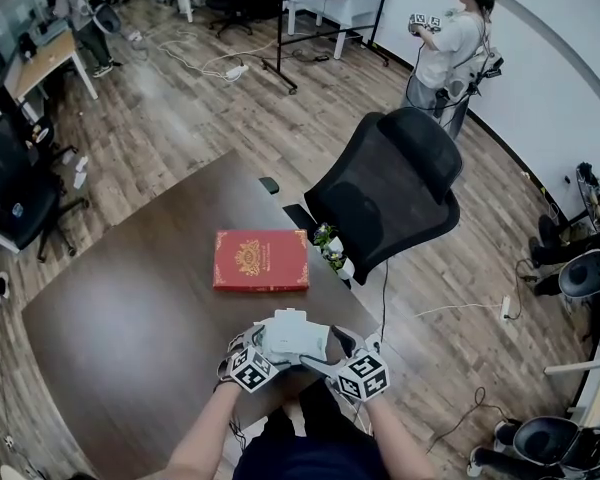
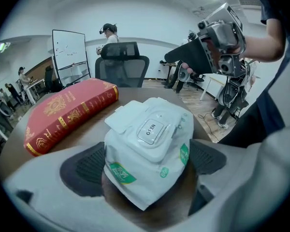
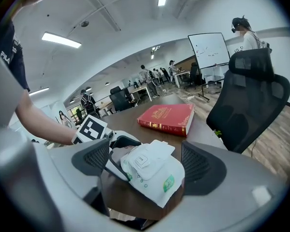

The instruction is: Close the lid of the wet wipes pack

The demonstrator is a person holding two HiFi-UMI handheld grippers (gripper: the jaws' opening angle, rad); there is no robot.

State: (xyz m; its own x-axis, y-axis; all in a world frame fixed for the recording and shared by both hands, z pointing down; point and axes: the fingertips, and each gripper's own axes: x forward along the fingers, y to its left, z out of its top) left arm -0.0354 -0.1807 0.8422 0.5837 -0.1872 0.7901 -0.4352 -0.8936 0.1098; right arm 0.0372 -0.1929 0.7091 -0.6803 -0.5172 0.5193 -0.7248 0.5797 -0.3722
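Wet wipes pack (image 2: 150, 153) flat on counter (image 1: 130, 318), near edge, 6 o'clock in head view. Rigid white lid (image 2: 152, 129) printed "OPEN"; green labels unreadable. White flap (image 2: 122, 117) lies at pack's 11 o'clock.

Left gripper (image 2: 145, 161): jaws closed in on pack sides, both pads touching.

Right gripper (image 3: 147, 163): jaws wide apart, straddling pack, no grip.

Red book (image 1: 261, 260) at 12 o'clock, gold print illegible. Office chair (image 1: 390, 193) at 1 o'clock.

wipes pack (image 2: 146, 170) soft glossy plastic film, table (image 1: 130, 308) dark matt wood, book (image 1: 261, 260) red textured cover
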